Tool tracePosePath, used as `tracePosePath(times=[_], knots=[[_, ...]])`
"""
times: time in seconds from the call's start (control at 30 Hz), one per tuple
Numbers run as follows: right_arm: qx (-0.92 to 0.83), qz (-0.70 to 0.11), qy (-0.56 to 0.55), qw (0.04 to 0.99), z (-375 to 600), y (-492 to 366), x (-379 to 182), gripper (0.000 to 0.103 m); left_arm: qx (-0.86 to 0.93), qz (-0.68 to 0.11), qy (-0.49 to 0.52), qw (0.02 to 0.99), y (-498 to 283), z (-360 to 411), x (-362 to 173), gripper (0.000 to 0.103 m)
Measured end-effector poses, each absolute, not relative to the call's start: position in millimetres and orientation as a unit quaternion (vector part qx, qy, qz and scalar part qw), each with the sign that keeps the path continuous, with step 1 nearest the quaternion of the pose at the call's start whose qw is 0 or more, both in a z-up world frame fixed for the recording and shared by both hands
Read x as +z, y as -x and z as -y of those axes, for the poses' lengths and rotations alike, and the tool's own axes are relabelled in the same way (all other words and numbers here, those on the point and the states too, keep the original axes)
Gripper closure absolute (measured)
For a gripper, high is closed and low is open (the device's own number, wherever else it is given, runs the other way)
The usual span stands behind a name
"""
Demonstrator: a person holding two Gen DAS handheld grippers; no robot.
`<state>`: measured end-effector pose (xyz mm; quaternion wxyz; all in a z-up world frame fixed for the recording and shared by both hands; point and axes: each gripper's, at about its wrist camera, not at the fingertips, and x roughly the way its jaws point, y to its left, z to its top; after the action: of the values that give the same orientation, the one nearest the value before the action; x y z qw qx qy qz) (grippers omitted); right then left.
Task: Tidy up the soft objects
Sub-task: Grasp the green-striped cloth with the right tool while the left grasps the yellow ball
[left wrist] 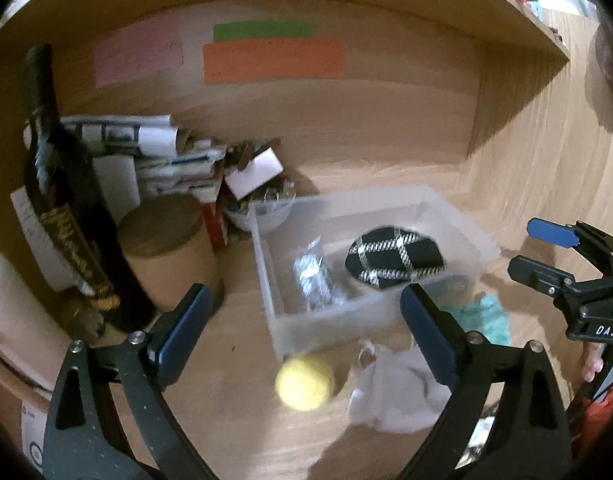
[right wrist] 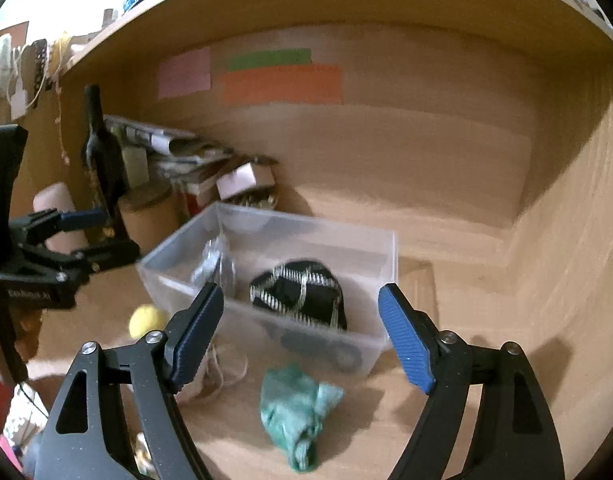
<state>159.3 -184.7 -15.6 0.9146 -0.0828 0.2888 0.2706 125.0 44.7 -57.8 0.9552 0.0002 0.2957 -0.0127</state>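
A clear plastic bin (left wrist: pixel 266 264) (right wrist: pixel 386 252) stands on the wooden desk. In it lie a black-and-white checked cloth (left wrist: pixel 396 258) (right wrist: pixel 302 296) and a silvery pouch (left wrist: pixel 314 276) (right wrist: pixel 214 264). In front of the bin lie a yellow ball (left wrist: pixel 304 384) (right wrist: pixel 146 320), a white cloth bag (left wrist: pixel 394 392) (right wrist: pixel 214 372) and a teal cloth (left wrist: pixel 486 316) (right wrist: pixel 298 412). My left gripper (left wrist: pixel 306 320) is open above the ball and white bag. My right gripper (right wrist: pixel 302 332) is open above the teal cloth; it also shows in the left wrist view (left wrist: pixel 538 252).
At the back left stand a dark bottle (left wrist: pixel 62 200), a cardboard tube (left wrist: pixel 170 248), stacked papers and boxes (left wrist: pixel 166 160) and a bowl of small items (left wrist: pixel 266 200). Coloured paper strips (left wrist: pixel 272 60) are stuck on the back wall. A shelf runs overhead.
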Motion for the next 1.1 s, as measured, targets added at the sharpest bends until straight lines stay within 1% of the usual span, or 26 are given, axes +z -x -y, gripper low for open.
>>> tracePosePath(times=[0.23, 0.47, 0.6, 0.63, 0.67, 0.7, 0.73, 0.8, 0.83, 0.87, 0.93, 1.0, 1.1], knots=[[0.257, -0.334, 0.082, 0.903, 197.7, -149.5, -44.6, 0.025, -0.01, -0.335, 0.014, 0.942, -115.9, -56.8, -88.6, 0.006], [0.254, -0.382, 0.084, 0.884, 197.3, -151.5, -75.9, 0.025, 0.002, -0.387, 0.038, 0.921, -123.1, -73.2, -126.0, 0.006], [0.263, -0.406, 0.082, 0.871, 194.3, -157.7, -86.9, 0.027, -0.006, -0.41, 0.042, 0.911, -130.3, -75.7, -140.0, 0.007], [0.263, -0.41, 0.083, 0.87, 193.1, -158.6, -89.3, 0.029, -0.008, -0.413, 0.044, 0.91, -131.7, -75.9, -142.1, 0.01], [0.265, -0.415, 0.086, 0.866, 191.6, -159.5, -91.9, 0.034, -0.012, -0.419, 0.046, 0.907, -133.5, -75.4, -145.0, 0.015], [0.268, -0.42, 0.087, 0.862, 190.4, -160.1, -94.0, 0.039, -0.017, -0.422, 0.046, 0.905, -134.8, -74.6, -147.2, 0.018], [0.271, -0.424, 0.087, 0.86, 188.0, -160.4, -96.1, 0.041, -0.021, -0.425, 0.046, 0.904, -135.8, -73.8, -148.5, 0.021], [0.277, -0.431, 0.09, 0.854, 185.5, -159.6, -100.2, 0.052, -0.029, -0.426, 0.048, 0.903, -137.2, -71.8, -149.5, 0.026], [0.278, -0.433, 0.092, 0.853, 184.6, -159.0, -101.7, 0.055, -0.032, -0.426, 0.047, 0.903, -137.6, -70.9, -149.8, 0.028], [0.28, -0.436, 0.093, 0.85, 184.2, -158.7, -103.5, 0.061, -0.036, -0.426, 0.047, 0.903, -138.5, -70.0, -149.9, 0.032], [0.28, -0.437, 0.091, 0.85, 184.3, -158.0, -105.0, 0.064, -0.044, -0.427, 0.048, 0.902, -138.8, -68.3, -150.5, 0.042], [0.281, -0.435, 0.089, 0.851, 183.5, -156.2, -104.5, 0.069, -0.054, -0.431, 0.047, 0.9, -139.5, -66.4, -152.0, 0.057], [0.284, -0.429, 0.091, 0.853, 184.2, -152.3, -101.5, 0.073, -0.056, -0.43, 0.042, 0.9, -138.9, -65.5, -152.6, 0.058]])
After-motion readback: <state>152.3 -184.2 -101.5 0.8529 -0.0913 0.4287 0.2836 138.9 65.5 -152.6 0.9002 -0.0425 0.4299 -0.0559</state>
